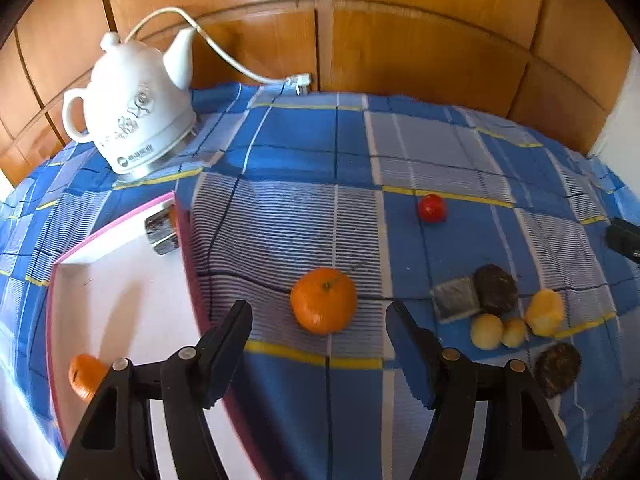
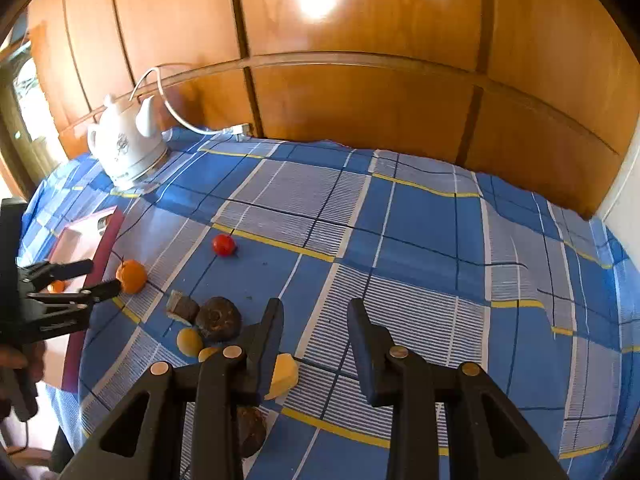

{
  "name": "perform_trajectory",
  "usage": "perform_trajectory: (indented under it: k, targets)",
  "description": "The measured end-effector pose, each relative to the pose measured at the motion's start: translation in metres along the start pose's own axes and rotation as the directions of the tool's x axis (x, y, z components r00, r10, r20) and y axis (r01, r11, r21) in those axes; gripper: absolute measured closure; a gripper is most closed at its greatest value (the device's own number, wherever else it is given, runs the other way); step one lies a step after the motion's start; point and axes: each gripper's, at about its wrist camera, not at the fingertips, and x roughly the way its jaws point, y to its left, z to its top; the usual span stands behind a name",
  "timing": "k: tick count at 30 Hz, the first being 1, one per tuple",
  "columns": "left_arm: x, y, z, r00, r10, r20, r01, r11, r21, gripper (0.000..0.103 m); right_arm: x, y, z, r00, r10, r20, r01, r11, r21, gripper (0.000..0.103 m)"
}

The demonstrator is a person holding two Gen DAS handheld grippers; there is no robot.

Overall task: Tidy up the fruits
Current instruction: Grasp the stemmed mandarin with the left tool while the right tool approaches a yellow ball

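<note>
The orange (image 1: 323,300) lies on the checked cloth (image 1: 420,140) just right of the pink-rimmed white tray (image 1: 120,280), which already holds a smaller orange fruit (image 1: 82,374). The left gripper (image 1: 320,340) hangs close above the orange with jaws spread to either side of it, apparently set for a short carry into the tray. Right of the orange lie a red tomato (image 1: 431,208), yellow fruits (image 1: 486,331) and dark lumps (image 1: 496,290), none blocking that path; the right gripper (image 2: 316,344) hovers spread and empty beside a yellow piece (image 2: 285,374).

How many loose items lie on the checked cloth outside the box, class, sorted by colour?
Orange: 1, the mandarin
Red: 1, the tomato
Yellow: 3 pieces
Dark brown: 3 lumps
Total: 8
</note>
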Motion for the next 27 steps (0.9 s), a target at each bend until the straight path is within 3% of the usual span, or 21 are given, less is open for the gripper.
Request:
perform_trajectory:
  k: [2,4,7,11,14,18,22,25,27]
  targets:
    - [0.01,-0.002,0.004,1.0,-0.007,-0.012,0.007,1.0,0.007,0.033,0.001,-0.003,0.001,1.0,0.014,-0.005,-0.014,1.0,0.02,0.07]
    - [0.021,-0.003,0.006,0.999,-0.006,-0.032,0.006,1.0,0.02,0.063,0.004,-0.007,0.001,0.999,0.033,-0.015,-0.032,0.999,0.042,0.07]
    - [0.014,0.0,0.001,0.999,-0.042,-0.012,0.042,0.999,-0.009,0.064,0.008,-0.012,0.002,0.998,0.048,-0.028,-0.046,0.996,0.072,0.07]
    - [-0.013,-0.009,-0.018,0.995,-0.089,0.046,0.088,0.996,0.023,0.064,0.012,-0.02,0.002,0.995,0.084,-0.046,-0.079,0.99,0.115,0.07]
    - [-0.033,-0.016,-0.032,0.988,-0.132,0.078,0.129,0.991,0.044,0.064,0.024,-0.016,-0.001,0.981,0.154,-0.116,-0.14,0.983,0.123,0.07]
    - [-0.051,-0.024,-0.052,0.978,-0.191,0.083,0.187,0.981,0.052,0.064,0.031,-0.005,-0.006,0.971,0.174,-0.162,-0.162,0.983,0.083,0.07]
    - [-0.065,-0.031,-0.072,0.97,-0.23,0.081,0.225,0.972,0.065,0.064,0.028,0.004,-0.007,0.953,0.259,-0.159,-0.253,0.966,0.057,0.07]
    - [-0.076,-0.031,-0.086,0.964,-0.25,0.088,0.245,0.967,0.066,0.064,0.021,0.026,-0.009,0.94,0.306,-0.151,-0.314,0.949,-0.031,0.07]
    - [-0.082,-0.028,-0.092,0.963,-0.254,0.095,0.25,0.967,0.057,0.064,0.022,0.042,-0.013,0.944,0.286,-0.161,-0.306,0.945,-0.113,0.07]
